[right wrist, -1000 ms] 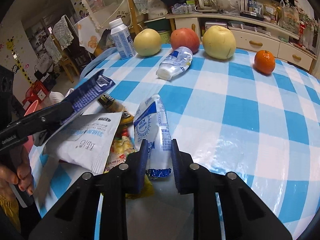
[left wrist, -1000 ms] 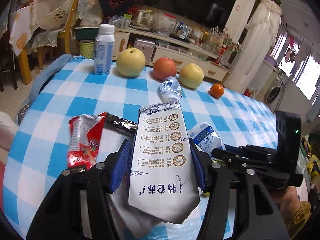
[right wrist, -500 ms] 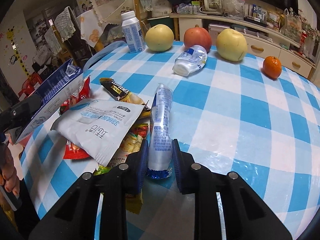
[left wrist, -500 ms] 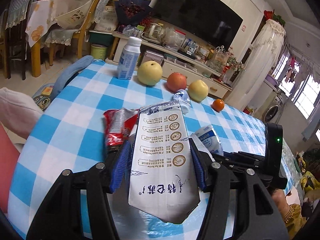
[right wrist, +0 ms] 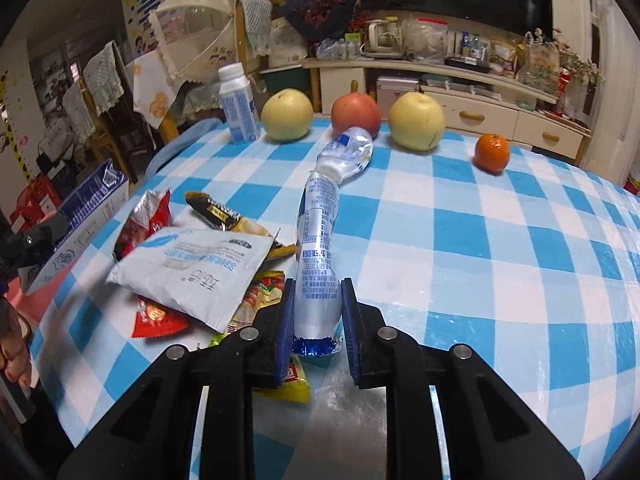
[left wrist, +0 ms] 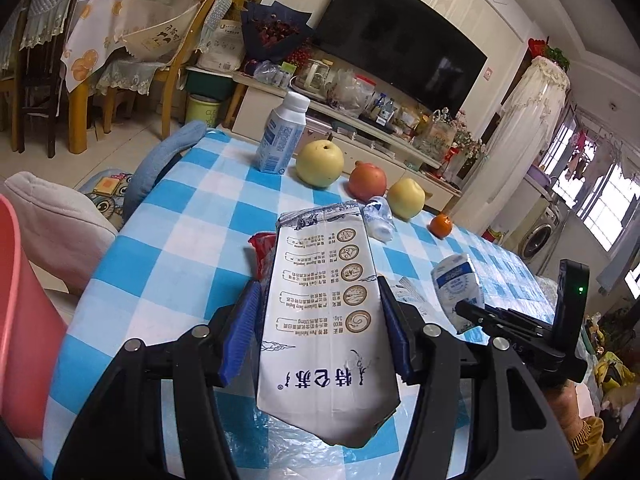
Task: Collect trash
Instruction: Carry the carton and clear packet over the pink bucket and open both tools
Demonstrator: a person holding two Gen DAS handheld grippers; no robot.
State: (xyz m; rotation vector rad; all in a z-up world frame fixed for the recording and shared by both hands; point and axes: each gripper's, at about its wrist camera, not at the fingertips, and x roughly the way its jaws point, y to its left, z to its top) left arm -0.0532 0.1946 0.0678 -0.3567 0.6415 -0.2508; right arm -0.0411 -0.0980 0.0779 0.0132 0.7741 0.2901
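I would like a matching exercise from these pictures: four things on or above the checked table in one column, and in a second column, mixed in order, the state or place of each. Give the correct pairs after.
Things:
1. milk carton
2. silver-blue pouch
3. crushed plastic bottle
4. small orange

States or places:
A. lying on its side in front of the red apple
B. clamped in the left gripper
C. alone on the cloth, right of the fruit row
D. clamped in the right gripper

Pairs: 1-B, 2-D, 3-A, 4-C
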